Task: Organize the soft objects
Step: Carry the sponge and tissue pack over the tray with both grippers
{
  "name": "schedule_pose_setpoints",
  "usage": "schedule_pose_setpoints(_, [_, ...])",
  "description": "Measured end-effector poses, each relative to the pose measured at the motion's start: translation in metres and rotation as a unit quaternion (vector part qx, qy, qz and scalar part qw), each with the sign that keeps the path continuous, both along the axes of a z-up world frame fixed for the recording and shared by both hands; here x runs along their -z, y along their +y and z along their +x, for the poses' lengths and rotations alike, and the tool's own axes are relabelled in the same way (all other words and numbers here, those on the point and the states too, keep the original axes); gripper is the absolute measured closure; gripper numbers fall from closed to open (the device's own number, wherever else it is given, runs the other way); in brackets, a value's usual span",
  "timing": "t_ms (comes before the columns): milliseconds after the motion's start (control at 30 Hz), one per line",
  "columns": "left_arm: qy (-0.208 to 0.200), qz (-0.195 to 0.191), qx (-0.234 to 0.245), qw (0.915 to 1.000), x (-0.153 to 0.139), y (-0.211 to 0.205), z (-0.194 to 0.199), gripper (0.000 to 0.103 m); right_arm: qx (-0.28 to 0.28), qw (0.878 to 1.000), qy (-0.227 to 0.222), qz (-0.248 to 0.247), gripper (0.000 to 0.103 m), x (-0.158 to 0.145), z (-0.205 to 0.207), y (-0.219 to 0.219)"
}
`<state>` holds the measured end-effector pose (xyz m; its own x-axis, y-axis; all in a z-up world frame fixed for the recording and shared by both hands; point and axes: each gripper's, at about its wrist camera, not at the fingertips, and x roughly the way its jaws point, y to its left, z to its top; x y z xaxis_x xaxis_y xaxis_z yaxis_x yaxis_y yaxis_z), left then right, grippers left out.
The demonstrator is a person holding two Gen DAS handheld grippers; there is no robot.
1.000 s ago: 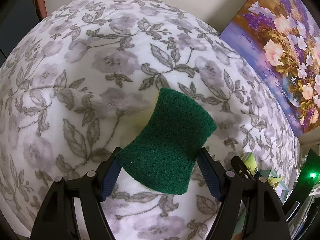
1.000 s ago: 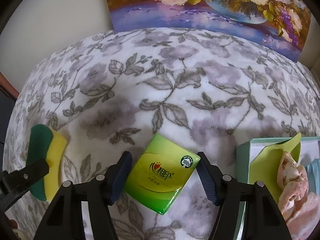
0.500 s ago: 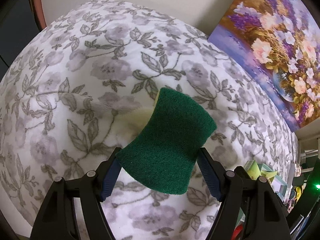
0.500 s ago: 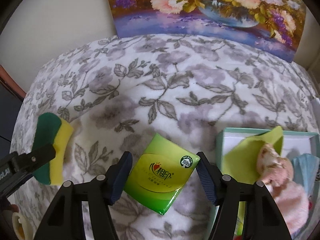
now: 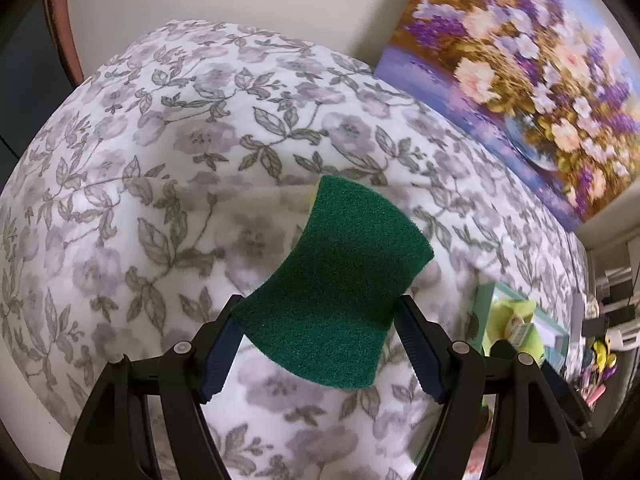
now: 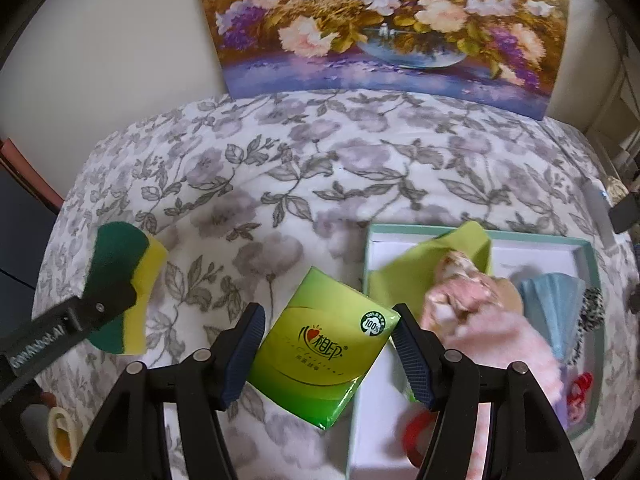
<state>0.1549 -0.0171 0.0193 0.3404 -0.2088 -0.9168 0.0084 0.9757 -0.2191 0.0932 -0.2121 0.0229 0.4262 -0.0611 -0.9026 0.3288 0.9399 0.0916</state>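
My left gripper [image 5: 320, 350] is shut on a green-and-yellow sponge [image 5: 336, 284] and holds it above the floral blanket [image 5: 160, 160]. The sponge also shows in the right wrist view [image 6: 124, 284], at the left, clamped in the left gripper's finger. My right gripper [image 6: 328, 350] is shut on a green tissue pack [image 6: 324, 352] and holds it above the blanket just left of a teal-rimmed white box [image 6: 588, 256]. The box holds a lime cloth [image 6: 444, 256], a pink fluffy item [image 6: 492, 328] and a blue cloth [image 6: 556, 300]. The box also shows in the left wrist view [image 5: 488, 300], at the lower right.
A flower painting [image 6: 384, 28] leans on the wall behind the blanket. A roll of tape [image 6: 60, 436] lies at the lower left in the right wrist view. Small cluttered items [image 5: 600, 360] sit past the blanket's right edge.
Both grippers have risen and pulled back with their loads. The right gripper has moved right, so the box now lies much nearer and more fully in view.
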Motion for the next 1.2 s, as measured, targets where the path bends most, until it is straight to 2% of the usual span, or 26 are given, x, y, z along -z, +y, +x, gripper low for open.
schedule_pose_setpoints(200, [-0.015,0.001,0.029,0.9995,-0.014,-0.016,-0.023,0.027,0.013,1.000,-0.009,0.009,0.035,-0.014,-0.028,-0.011])
schedule_pose_setpoints(467, [-0.037,0.000,0.074,0.9966,-0.028,-0.046,-0.058,0.027,0.043,0.999,-0.002,0.015,0.035,-0.016,-0.069,-0.033])
schedule_pose_setpoints(867, [0.006,-0.029,0.140,0.9897,-0.007,-0.107,-0.100,0.026,0.102,0.995,-0.003,0.012,0.035,-0.019,-0.118,-0.092])
schedule_pose_setpoints(1200, [0.047,-0.051,0.179,0.9814,0.018,-0.155,-0.120,0.026,0.153,0.988,0.022,0.021,0.035,0.000,-0.149,-0.149])
